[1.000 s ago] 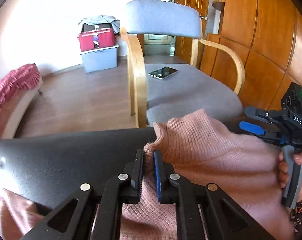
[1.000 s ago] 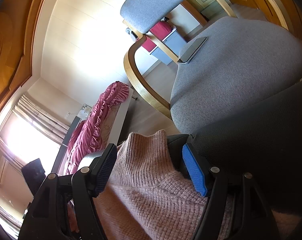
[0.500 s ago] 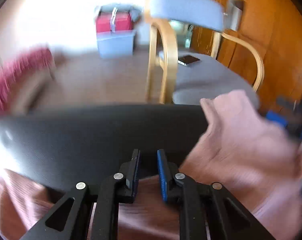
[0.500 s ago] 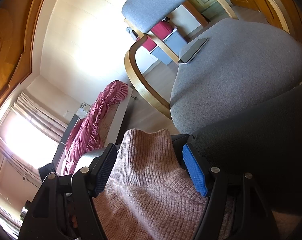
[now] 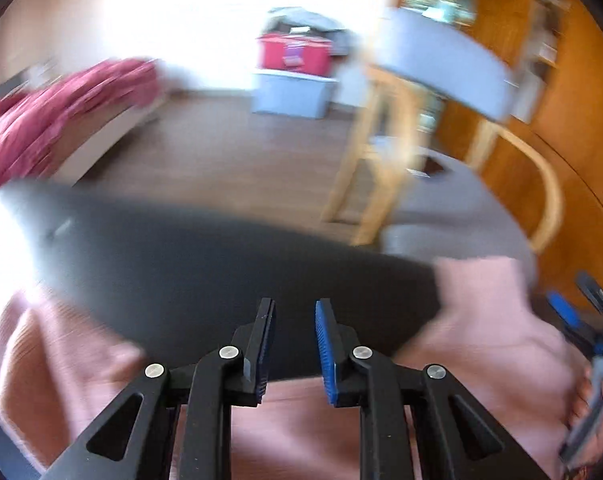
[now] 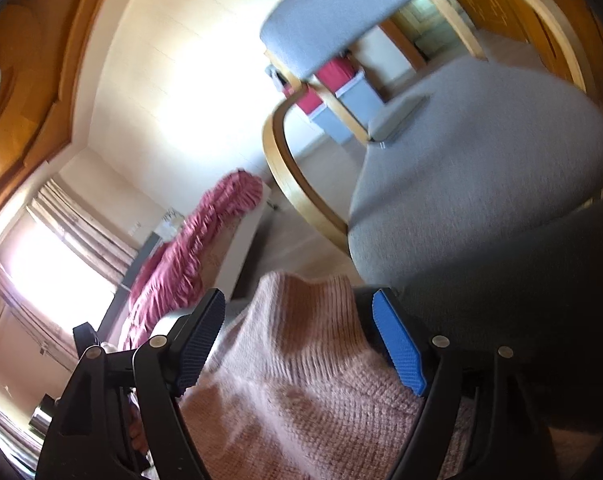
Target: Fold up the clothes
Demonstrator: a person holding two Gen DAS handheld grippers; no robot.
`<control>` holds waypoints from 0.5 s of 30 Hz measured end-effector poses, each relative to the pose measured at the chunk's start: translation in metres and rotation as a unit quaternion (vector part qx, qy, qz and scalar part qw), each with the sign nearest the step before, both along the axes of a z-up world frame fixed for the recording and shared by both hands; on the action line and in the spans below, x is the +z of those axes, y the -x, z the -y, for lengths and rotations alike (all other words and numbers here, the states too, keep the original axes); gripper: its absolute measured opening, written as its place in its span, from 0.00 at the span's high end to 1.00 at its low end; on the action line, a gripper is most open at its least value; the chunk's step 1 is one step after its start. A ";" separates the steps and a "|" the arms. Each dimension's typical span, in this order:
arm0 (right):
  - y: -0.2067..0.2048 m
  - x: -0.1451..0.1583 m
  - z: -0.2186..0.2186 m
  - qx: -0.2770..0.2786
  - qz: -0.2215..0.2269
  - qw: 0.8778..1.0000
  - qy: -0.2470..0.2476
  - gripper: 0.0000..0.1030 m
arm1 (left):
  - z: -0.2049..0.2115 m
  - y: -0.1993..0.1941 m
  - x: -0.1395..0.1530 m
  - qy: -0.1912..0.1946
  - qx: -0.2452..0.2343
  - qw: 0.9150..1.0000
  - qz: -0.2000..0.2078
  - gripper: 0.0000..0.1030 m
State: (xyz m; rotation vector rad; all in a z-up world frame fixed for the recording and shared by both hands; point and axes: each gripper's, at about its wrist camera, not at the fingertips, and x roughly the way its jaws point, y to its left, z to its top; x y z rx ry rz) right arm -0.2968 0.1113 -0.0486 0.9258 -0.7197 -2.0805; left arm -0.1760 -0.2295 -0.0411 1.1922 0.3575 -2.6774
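Sweater: a pink knitted sweater [image 6: 301,392] lies on the dark surface [image 5: 205,264] in front of me; the armchair is my landmark, and the sweater's raised ribbed end is the part nearest its grey seat.
Surface: matte black, its far edge just short of the armchair [image 6: 481,168]; bare in the middle, with pink knit at my near-left edge and at the side toward the armchair.
My left hand-held gripper [image 5: 295,340]: jaws narrowly apart, nothing between the pads; only bare dark surface shows through the gap, and pink knit lies below the jaws. It is on the side of the sweater away from the armchair. The view is blurred, so I cannot tell whether the tips touch the surface.
My right hand-held gripper [image 6: 301,344]: jaws wide and opening, with the sweater's ribbed end standing between them; the blue pad [image 6: 397,348] is clear of the knit. The dark pad on the other side sits just beside the fabric; I cannot tell if it touches. It is the gripper closer to the armchair seat.
My right hand [image 5: 597,408]: fingers wrapped on that gripper's handle, seen at the edge of the left view, beside the pink knit.
Armchair: bent wooden arms, grey seat and backrest; a phone [image 6: 397,116] lies flat on the seat.
Beyond the armchair: a pale storage box [image 5: 291,92] on the floor with a red bag on top.
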 end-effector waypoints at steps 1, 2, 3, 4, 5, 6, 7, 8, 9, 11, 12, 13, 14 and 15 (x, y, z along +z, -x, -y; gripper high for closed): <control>0.000 0.001 -0.002 -0.003 -0.004 1.000 0.002 0.23 | -0.019 0.012 0.002 0.007 -0.032 0.999 0.004 0.80; 0.001 0.001 -0.003 -0.005 -0.004 1.000 0.002 0.23 | -0.036 0.025 0.003 0.017 -0.059 0.998 0.014 0.80; 0.002 0.001 -0.004 -0.006 -0.002 1.000 0.002 0.23 | -0.051 0.035 0.004 0.028 -0.076 0.996 0.022 0.80; 0.003 -0.001 -0.003 -0.004 0.004 1.000 0.002 0.23 | -0.063 0.043 0.006 0.036 -0.092 0.995 0.022 0.80; 0.005 -0.003 -0.003 -0.004 0.010 1.000 0.004 0.23 | -0.073 0.051 0.008 0.030 -0.112 0.993 0.019 0.80; 0.005 -0.003 -0.004 -0.003 0.011 1.000 0.006 0.23 | -0.081 0.057 0.008 0.016 -0.137 0.990 0.020 0.80; 0.005 -0.002 -0.004 -0.004 0.007 1.000 0.007 0.23 | -0.089 0.065 0.006 0.007 -0.159 0.987 0.027 0.80; 0.004 0.001 -0.004 -0.003 -0.001 1.000 0.009 0.23 | -0.095 0.073 -0.001 0.014 -0.165 0.985 0.045 0.80; 0.002 0.004 -0.003 0.002 -0.011 1.000 0.009 0.23 | -0.098 0.081 -0.009 0.034 -0.158 0.985 0.067 0.80; -0.002 0.010 0.000 0.012 -0.030 0.999 0.009 0.23 | -0.097 0.086 -0.019 0.065 -0.146 0.985 0.064 0.77; -0.005 0.014 0.004 0.022 -0.039 0.999 0.001 0.23 | -0.095 0.086 -0.021 0.079 -0.140 0.986 0.054 0.76; -0.007 0.016 0.010 0.033 -0.048 0.998 -0.012 0.25 | -0.093 0.085 -0.024 0.086 -0.133 0.986 0.044 0.74; -0.010 0.019 0.017 0.047 -0.058 0.997 -0.027 0.27 | -0.089 0.082 -0.026 0.086 -0.126 0.988 0.034 0.71; -0.012 0.021 0.023 0.059 -0.064 0.995 -0.038 0.32 | -0.085 0.080 -0.028 0.085 -0.118 0.989 0.025 0.67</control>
